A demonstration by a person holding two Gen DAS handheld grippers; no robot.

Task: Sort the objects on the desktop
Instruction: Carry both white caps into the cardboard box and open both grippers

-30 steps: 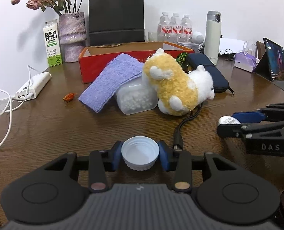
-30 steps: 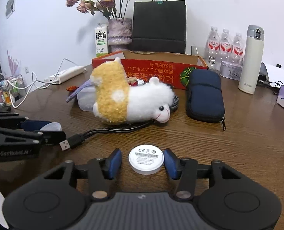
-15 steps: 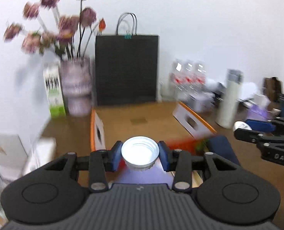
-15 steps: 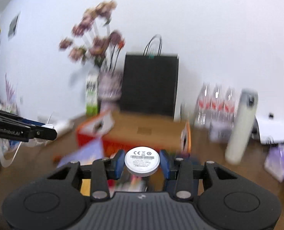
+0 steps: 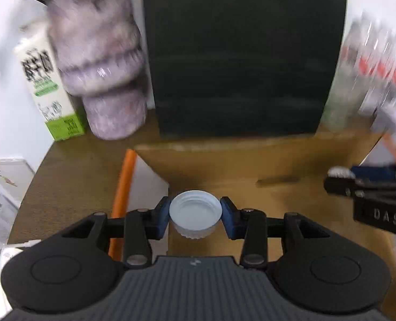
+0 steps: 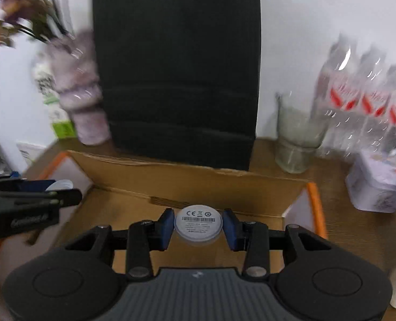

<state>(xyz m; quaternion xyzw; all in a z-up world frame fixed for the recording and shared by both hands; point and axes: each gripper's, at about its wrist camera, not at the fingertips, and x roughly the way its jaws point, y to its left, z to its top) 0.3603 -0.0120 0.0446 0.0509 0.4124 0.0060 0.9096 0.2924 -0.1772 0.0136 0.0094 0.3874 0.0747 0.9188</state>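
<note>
My left gripper (image 5: 195, 215) is shut on a white ribbed bottle cap (image 5: 195, 210), held open side up above the open cardboard box (image 5: 251, 160) with orange edges. My right gripper (image 6: 198, 223) is shut on a flat white round disc (image 6: 198, 222) with a printed label, also above the brown inside of the box (image 6: 187, 184). Each gripper shows at the side of the other's view: the right gripper (image 5: 337, 176) on the right with its disc, the left gripper (image 6: 64, 192) on the left with the cap.
Behind the box stands a black paper bag (image 5: 240, 53). A purple vase (image 5: 101, 61) and a milk carton (image 5: 50, 91) stand at the back left. A glass (image 6: 297, 136), water bottles (image 6: 366, 93) and a white tin (image 6: 380, 187) are at the back right.
Both grippers have swept forward from the table's front, past the plush toy and towel, to above the open box. Each keeps hold of its white round object.
</note>
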